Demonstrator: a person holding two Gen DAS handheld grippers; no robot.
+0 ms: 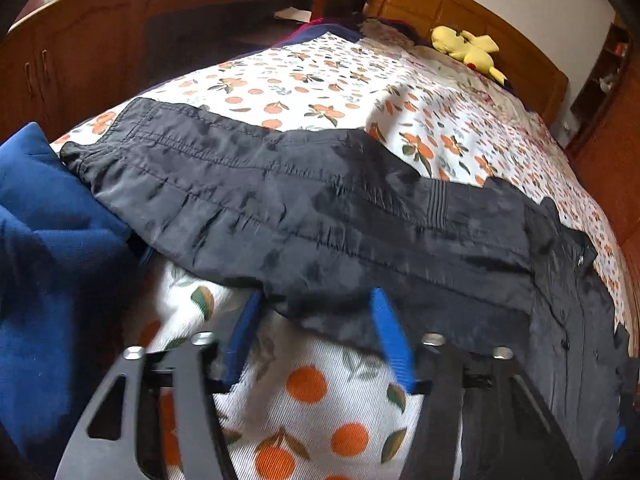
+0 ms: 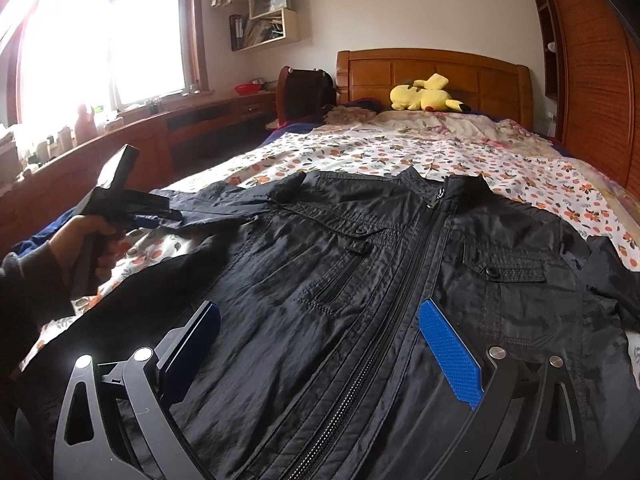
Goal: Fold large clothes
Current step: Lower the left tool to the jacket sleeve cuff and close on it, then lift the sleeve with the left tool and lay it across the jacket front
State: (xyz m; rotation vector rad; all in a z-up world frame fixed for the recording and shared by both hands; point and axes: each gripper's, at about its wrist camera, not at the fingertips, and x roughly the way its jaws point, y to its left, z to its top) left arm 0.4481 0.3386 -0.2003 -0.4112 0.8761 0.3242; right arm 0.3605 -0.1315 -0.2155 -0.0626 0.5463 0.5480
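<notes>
1. Left wrist view: the black jacket (image 1: 304, 208) lies across the bed (image 1: 320, 80) on its orange-print cover, one sleeve stretching from 9 o'clock to 3 o'clock just beyond the left claw (image 1: 316, 336).
2. The sleeve's near edge sags between the two blue fingertips (image 1: 386, 328). The jaws stand part open; whether the pads press the cloth I cannot tell through the blur.
3. A blue cloth (image 1: 48, 264) bunches at 9 o'clock, touching the sleeve's end. A yellow plush toy (image 1: 468, 50) lies by the headboard at 1 o'clock.
4. Right wrist view: the jacket is spread front up, zipped, collar toward 12 o'clock, directly under the right claw (image 2: 320, 344).
5. That claw is wide open, fingers either side of the zipper (image 2: 384, 312), gripping nothing.
6. At 9 o'clock a hand (image 2: 80, 248) holds the other claw at the sleeve's edge.
</notes>
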